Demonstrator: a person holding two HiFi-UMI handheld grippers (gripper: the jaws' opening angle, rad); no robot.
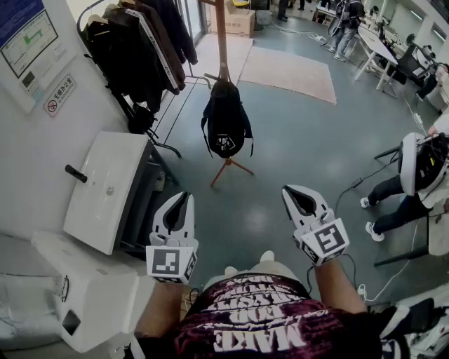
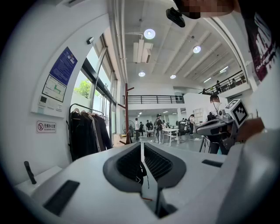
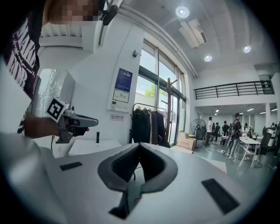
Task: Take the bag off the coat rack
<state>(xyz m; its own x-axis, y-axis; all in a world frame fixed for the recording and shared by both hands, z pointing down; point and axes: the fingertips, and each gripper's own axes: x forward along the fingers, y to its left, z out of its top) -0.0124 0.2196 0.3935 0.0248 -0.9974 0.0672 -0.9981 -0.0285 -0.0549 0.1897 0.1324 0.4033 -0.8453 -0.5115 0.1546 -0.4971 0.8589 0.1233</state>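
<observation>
A black bag point(image 1: 226, 127) hangs from a wooden coat rack point(image 1: 222, 38) that stands on the grey floor a little way ahead of me. My left gripper point(image 1: 184, 196) and right gripper point(image 1: 292, 190) are held side by side near my body, well short of the bag, both pointing toward it. Each is shut with nothing between its jaws. In the left gripper view the jaws point(image 2: 141, 145) meet at the tips and the rack's pole point(image 2: 127, 113) rises beyond them. In the right gripper view the jaws point(image 3: 139, 147) are also together, with the pole point(image 3: 168, 109) further off.
A clothes rail of dark jackets point(image 1: 140, 49) stands at the left wall, with a white cabinet point(image 1: 105, 189) in front of it. A pale rug point(image 1: 291, 70) and a cardboard box point(image 1: 238, 21) lie behind the rack. A person point(image 1: 414, 182) sits at the right, by cables on the floor.
</observation>
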